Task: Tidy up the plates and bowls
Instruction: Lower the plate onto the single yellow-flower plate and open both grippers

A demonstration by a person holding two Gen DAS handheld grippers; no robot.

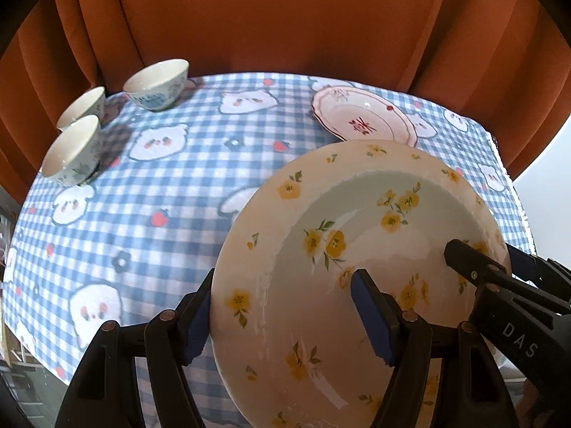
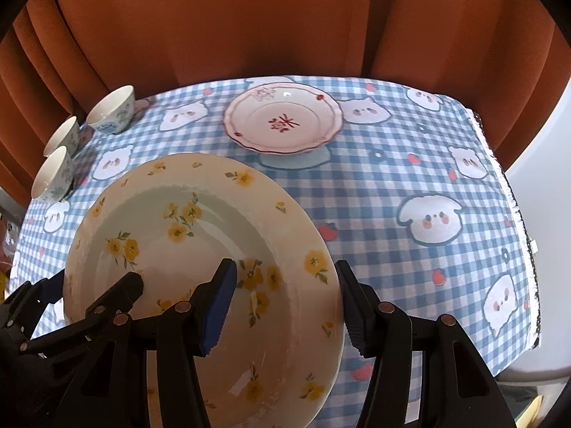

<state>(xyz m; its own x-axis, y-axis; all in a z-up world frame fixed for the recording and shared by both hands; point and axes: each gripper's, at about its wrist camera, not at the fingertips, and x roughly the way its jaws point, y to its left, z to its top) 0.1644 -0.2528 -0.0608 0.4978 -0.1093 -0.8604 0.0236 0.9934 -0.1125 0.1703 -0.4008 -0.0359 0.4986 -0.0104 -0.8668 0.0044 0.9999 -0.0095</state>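
Left wrist view: yellow-flowered plate (image 1: 357, 267) fills the lower right, lifted above the bench (image 1: 178, 192) and tilted.
Left tongs: the left tongs (image 1: 285, 321) are clamped on the plate's near-left rim, one blue pad under the rim outside, the other pad (image 1: 371, 317) inside on the plate's face.
Right tongs, seen from the left: the right tongs (image 1: 496, 267) grip the same plate's right rim, one dark finger on the face, the other behind the edge.
Pink plate: a scalloped pink plate (image 1: 364, 114) with red markings lies near the bench's far edge, towards the right corner, partly hidden by the flowered plate's far rim.
Bowls: three small white bowls (image 1: 117, 114) with blue-green patterning stand together at the far left corner.
Cloth: a blue checked tablecloth with cartoon animals covers the bench; an orange curtain (image 1: 285, 18) hangs behind.

Right wrist view: yellow-flowered plate (image 2: 200, 249) fills the lower left.
Right tongs: the right tongs (image 2: 285, 306) are clamped across the plate's right rim, blue pad (image 2: 219, 306) inside, the other finger outside the edge.
Left tongs, seen from the right: the left tongs (image 2: 96, 285) hold the opposite rim.
Pink plate: it (image 2: 283, 117) sits flat near the far edge, about midway, apart from the held plate.
Bowls: the three bowls (image 2: 82, 135) cluster at the far left corner.
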